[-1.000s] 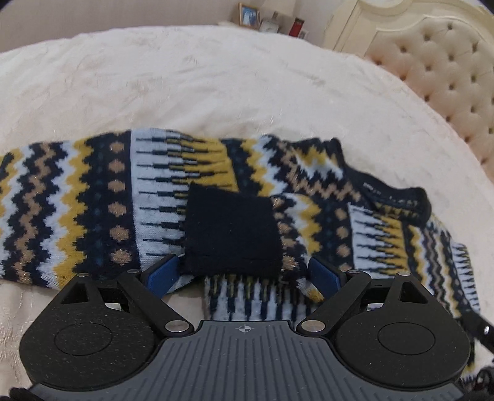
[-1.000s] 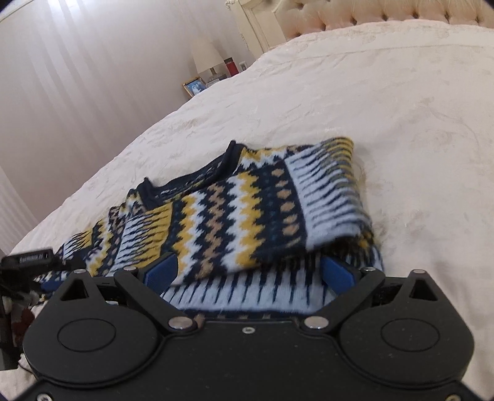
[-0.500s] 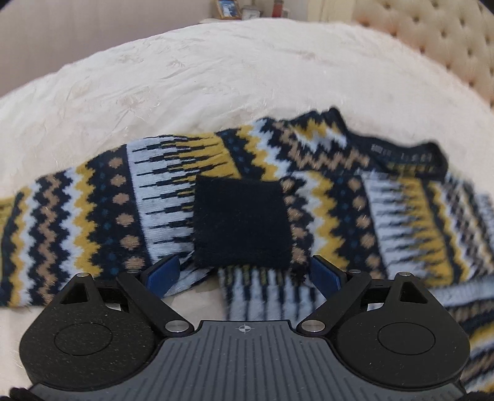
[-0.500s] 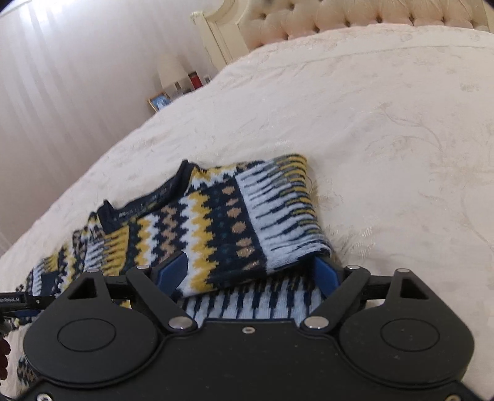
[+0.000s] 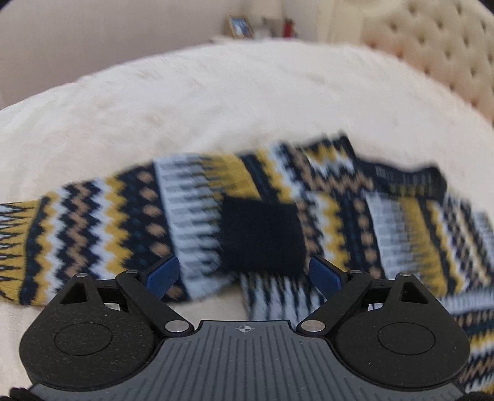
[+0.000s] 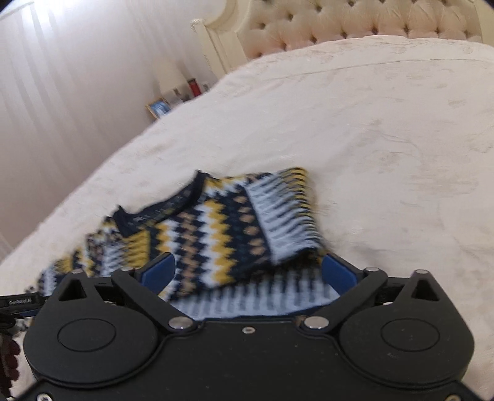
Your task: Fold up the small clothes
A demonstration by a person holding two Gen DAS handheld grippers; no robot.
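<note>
A small knitted sweater in navy, yellow, white and tan lies on the cream bed. One sleeve is folded across the body, its navy cuff on top. My left gripper is open, its blue pads to either side of the cuff, holding nothing. In the right wrist view the sweater has its other sleeve folded over the body, with the navy collar to the left. My right gripper is open over the sweater's near edge. Both views are motion-blurred.
A tufted cream headboard stands at the far end of the bed. A nightstand beside it holds a lamp, a photo frame and small items. The left gripper's body shows at the right wrist view's left edge.
Both grippers have drawn back and up from the sweater, which now sits farther ahead in both views. Both stay open. The sweater's folded sleeves have not moved.
</note>
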